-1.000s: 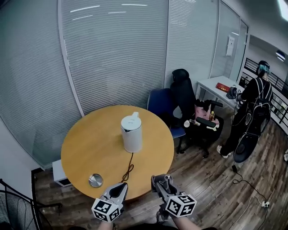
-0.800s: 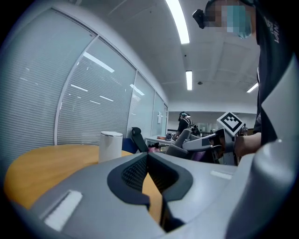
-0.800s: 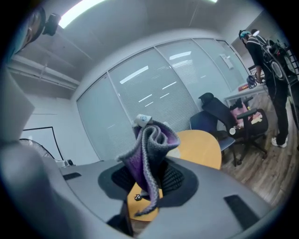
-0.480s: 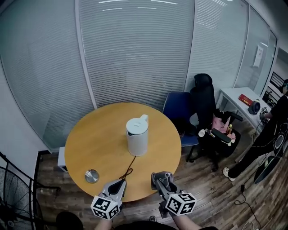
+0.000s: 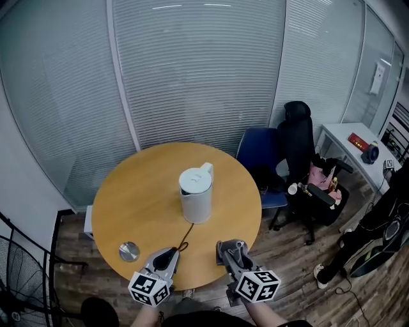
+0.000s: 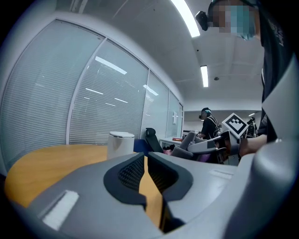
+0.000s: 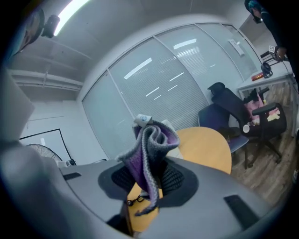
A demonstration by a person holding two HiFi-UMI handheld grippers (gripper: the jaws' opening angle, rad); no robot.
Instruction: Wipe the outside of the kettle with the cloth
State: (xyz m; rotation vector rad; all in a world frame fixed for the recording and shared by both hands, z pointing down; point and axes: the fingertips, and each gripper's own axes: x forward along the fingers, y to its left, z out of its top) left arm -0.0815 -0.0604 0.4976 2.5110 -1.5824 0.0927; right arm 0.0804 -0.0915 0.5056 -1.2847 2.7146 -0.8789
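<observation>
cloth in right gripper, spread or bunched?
Bunched: the cloth stands crumpled in folds, pinched by the right gripper.

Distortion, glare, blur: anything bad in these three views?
Head view: fisheye bows the blinds; kettle sharp. Left gripper view: dark vignette, near jaws soft, kettle small but clear. Right gripper view: cloth hides most of the kettle; ceiling light blows out top left.

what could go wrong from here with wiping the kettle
1. The power cord trails from the kettle to the near edge of the table, close by the left gripper. Reaching in may snag it and drag the kettle.
2. The kettle stands free and the left gripper is shut and empty, so a push from the cloth held in the right gripper could slide or tip it.
</observation>
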